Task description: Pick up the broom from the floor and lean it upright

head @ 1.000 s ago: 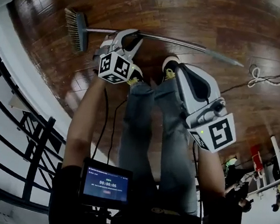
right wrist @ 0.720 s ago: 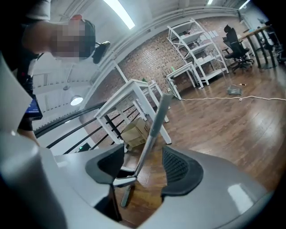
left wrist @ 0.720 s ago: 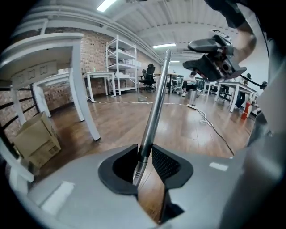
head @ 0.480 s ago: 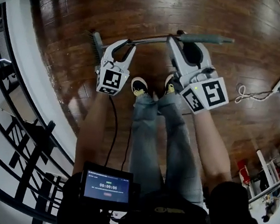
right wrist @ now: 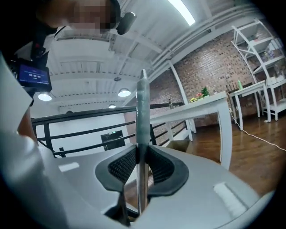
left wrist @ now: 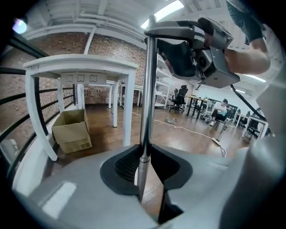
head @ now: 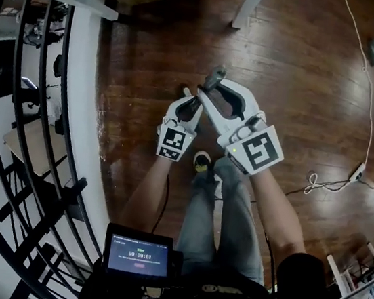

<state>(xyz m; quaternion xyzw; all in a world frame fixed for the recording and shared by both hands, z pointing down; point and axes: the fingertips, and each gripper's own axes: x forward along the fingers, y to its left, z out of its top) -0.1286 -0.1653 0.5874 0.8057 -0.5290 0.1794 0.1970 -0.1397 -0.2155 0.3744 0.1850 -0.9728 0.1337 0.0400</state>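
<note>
The broom stands nearly upright, so the head view looks down on its grey handle end; the bristle head is hidden. My left gripper is shut on the metal pole, which runs straight up between its pads. My right gripper grips higher up, on the grey grip. Its jaws have just been closing, and both pads press on the handle. The left gripper view shows the right gripper clamped near the pole's top.
A black railing with a white base curves along the left. A white table and a cardboard box stand ahead. A white cable and power strip lie on the wood floor at the right. The person's shoe is under the grippers.
The broom went from lying on the floor to nearly upright. My right gripper came across and took hold of the handle; both grippers rose and drew close together.
</note>
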